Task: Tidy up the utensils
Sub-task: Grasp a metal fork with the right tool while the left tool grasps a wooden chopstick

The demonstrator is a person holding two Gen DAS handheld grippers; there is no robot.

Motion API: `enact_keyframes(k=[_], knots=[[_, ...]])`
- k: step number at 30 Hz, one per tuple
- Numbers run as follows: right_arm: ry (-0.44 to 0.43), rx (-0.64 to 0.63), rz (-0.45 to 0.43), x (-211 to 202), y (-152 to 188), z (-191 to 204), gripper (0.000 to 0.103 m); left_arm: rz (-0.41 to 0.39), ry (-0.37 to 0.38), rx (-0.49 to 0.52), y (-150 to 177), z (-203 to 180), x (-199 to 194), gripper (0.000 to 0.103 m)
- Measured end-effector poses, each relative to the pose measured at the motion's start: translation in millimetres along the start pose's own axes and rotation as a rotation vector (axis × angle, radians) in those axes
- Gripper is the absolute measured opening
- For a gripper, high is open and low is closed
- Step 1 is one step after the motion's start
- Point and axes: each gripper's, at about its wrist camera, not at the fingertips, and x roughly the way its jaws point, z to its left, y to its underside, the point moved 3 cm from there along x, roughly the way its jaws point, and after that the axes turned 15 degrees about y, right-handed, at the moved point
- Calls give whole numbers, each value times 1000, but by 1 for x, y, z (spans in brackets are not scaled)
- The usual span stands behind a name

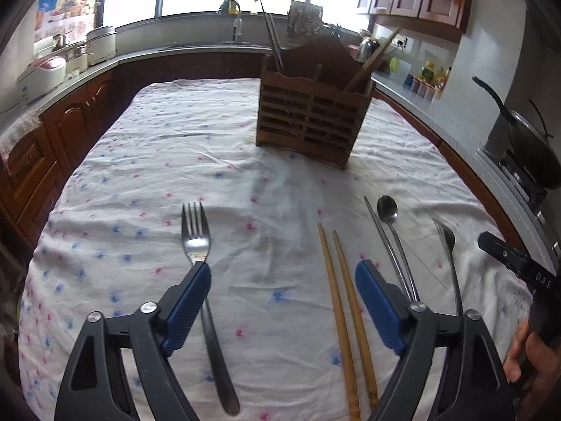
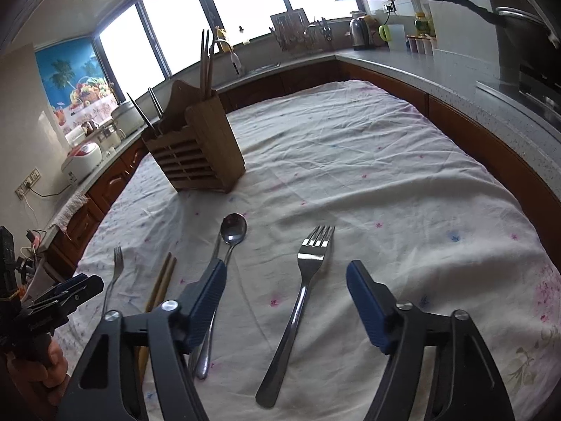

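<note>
On the flowered tablecloth (image 1: 266, 161), 2 forks, 2 wooden chopsticks (image 1: 345, 315) and a spoon (image 1: 387, 207) are lying flat. The left gripper (image 1: 282, 279) is hanging over the left fork (image 1: 196, 242), its fingers wide apart and holding nothing. The right gripper (image 2: 285, 280) is hanging over the right fork (image 2: 315, 245), its fingers apart too. The wooden utensil holder (image 1: 308, 119) is standing upright behind them.

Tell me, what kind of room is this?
Most likely a home kitchen. A counter with a sink tap runs under the windows, a kettle stands on it, and a frying pan sits on a stove. Forks, spoons and chopsticks lie on the table's cloth.
</note>
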Motion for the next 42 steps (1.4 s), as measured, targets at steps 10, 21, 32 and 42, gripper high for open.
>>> enact_keyframes(k=[10,21,32,42], knots=[[5,18,41,20,-4,-5,67,88,-2,59,-12,-9,42,69],[5,29,100,44,-4,-7,51,200,26,57,-13,-9,95,38],[-42,7,152,57,-2,-1,14,256,7,98,-18,-10,106,20],[-93,49,187,68,-5,-2,14,303,17,124,-25,-14,115,19]])
